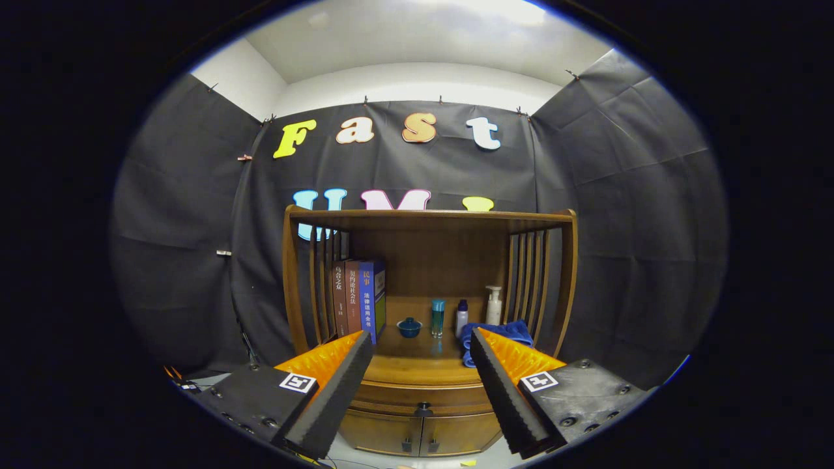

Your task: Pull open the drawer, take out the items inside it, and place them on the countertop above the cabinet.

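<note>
Centre of your frame: books (pixel 359 296) left on the countertop (pixel 417 365) — bottles (pixel 461 317) right, drawer (pixel 422 396) below — gripper (pixel 422 348) fingers spread wide, holding nothing.

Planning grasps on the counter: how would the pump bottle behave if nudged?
The pump bottle is tall and narrow, so it would probably tip rather than slide. It looks like smooth plastic, likely slippery. The towel beside it might cushion a fall. The gripper is open, well short.
</note>
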Demonstrator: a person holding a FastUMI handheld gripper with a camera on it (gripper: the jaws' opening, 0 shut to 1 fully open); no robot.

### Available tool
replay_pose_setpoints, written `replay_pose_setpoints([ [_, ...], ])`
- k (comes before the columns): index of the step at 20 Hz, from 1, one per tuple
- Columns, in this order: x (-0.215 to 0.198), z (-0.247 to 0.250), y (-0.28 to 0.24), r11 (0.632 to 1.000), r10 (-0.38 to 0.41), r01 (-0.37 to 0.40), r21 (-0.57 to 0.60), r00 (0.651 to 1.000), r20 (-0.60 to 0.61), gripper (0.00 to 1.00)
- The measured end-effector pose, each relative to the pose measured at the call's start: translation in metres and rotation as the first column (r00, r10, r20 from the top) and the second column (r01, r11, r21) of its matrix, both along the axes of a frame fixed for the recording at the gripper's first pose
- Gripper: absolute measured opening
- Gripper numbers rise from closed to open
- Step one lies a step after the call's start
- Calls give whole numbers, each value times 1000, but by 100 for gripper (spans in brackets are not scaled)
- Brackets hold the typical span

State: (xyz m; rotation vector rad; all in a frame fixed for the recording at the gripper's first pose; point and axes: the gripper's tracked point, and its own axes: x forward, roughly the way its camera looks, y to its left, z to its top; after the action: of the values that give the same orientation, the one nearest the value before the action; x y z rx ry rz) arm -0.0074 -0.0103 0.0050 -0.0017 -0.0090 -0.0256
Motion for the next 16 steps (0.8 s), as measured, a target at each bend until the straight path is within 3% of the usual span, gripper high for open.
replay_pose_setpoints([
  [16, 0, -5, -4, 1000, -5, 5, 2, 1000, -7, 98],
])
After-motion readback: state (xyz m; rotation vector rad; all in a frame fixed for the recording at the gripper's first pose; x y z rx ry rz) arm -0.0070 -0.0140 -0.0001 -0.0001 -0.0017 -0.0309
